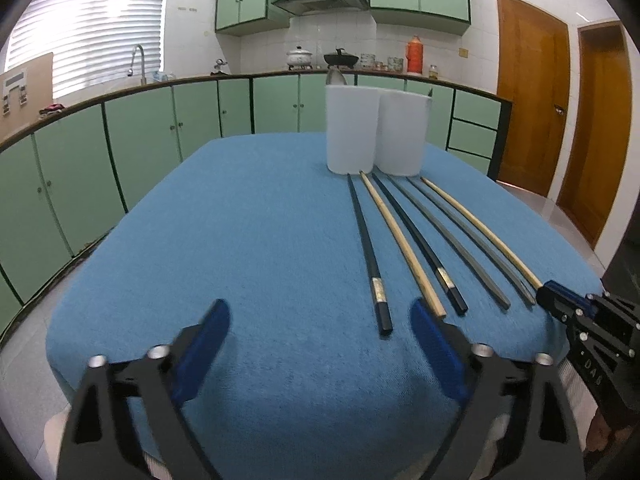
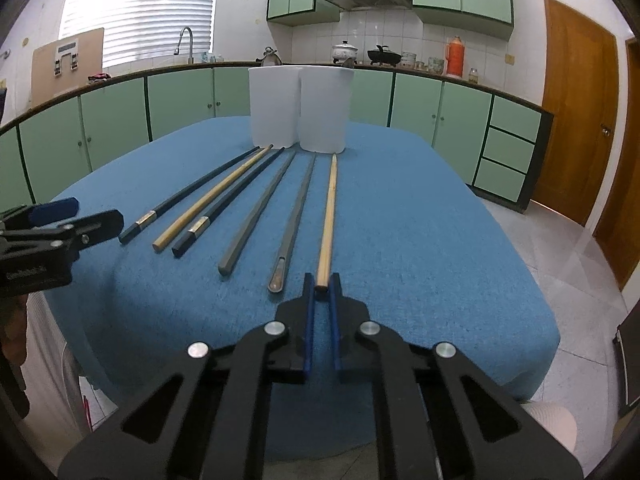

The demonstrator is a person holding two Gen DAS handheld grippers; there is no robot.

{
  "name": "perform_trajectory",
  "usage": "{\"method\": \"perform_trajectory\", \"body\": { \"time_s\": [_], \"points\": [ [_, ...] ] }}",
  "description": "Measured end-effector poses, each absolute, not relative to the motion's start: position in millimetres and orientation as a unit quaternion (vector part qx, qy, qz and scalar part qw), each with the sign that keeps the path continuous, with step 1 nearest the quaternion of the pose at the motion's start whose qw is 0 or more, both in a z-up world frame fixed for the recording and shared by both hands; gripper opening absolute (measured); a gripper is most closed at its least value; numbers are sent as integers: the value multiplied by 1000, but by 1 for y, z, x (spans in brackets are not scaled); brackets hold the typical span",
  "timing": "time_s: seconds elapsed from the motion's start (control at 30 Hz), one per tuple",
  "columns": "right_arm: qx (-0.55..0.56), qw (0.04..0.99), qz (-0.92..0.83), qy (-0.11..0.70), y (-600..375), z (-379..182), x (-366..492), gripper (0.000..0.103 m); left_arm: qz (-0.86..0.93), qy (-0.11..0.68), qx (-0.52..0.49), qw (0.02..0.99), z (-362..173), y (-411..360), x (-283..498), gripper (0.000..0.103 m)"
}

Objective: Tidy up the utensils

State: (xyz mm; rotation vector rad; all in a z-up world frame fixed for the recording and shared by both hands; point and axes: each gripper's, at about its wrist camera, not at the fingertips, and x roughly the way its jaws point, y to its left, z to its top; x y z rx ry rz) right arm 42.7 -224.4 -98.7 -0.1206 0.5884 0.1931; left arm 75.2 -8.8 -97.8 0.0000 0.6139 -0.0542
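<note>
- On my right wrist camera the right gripper (image 2: pixel 322 280) sits nearest, its blue pads pinched together on the near end of the rightmost wooden chopstick (image 2: pixel 329 216); that stick lies flat on the blue cloth (image 2: pixel 440 240) and runs straight away from me
- My left camera shows that same grip only from the side: the right gripper (image 1: pixel 550 294) comes in at the right edge, its tip on the end of the wooden chopstick (image 1: pixel 480 230), but the pinch itself is hidden there
- The left gripper (image 1: pixel 320 320) hovers over the near edge of the cloth with its jaws standing wide and nothing between them; the right view catches only its tip (image 2: pixel 80 216), at the left edge and just beside the row
- Beyond the grippers the row spreads across the cloth: a black chopstick (image 2: pixel 192 196) with a metal band, a second wooden chopstick (image 2: pixel 216 196), another banded black chopstick (image 2: pixel 236 196), then two grey chopsticks (image 2: pixel 260 212) (image 2: pixel 298 216)
- From the right view the grey one next to the gripped stick shows a hollow near end, which I cannot make out from the left
- At the far tips of the row stand two white cups (image 2: pixel 276 104) (image 2: pixel 326 110), upright and touching side by side
- Only the left view shows something dark poking up past the rim of the right-hand cup (image 1: pixel 402 132); too small for me to name
- Farthest back are the green cabinets (image 1: pixel 140 136) and the counter
</note>
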Motion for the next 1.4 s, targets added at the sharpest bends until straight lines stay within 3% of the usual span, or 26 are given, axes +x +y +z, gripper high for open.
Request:
{"method": "perform_trajectory", "body": {
  "time_s": [0.03, 0.37, 0.67, 0.83, 1.4],
  "points": [
    [-58, 951, 95, 290, -225, -98, 43, 6, -30, 308, 1, 951, -100, -9, 77, 72],
    [-50, 950, 98, 293, -226, -98, 46, 6, -44, 319, 11, 947, -104, -16, 76, 56],
    [-39, 950, 102, 293, -228, -100, 46, 7, -71, 324, 3, 943, -104, -26, 74, 30],
    [-33, 951, 102, 291, -230, -101, 47, 7, -77, 326, -2, 942, -105, -30, 75, 10],
    [-58, 960, 94, 257, -227, -73, 40, 6, -53, 287, -11, 956, -77, -21, 66, 6]
  ]
}}
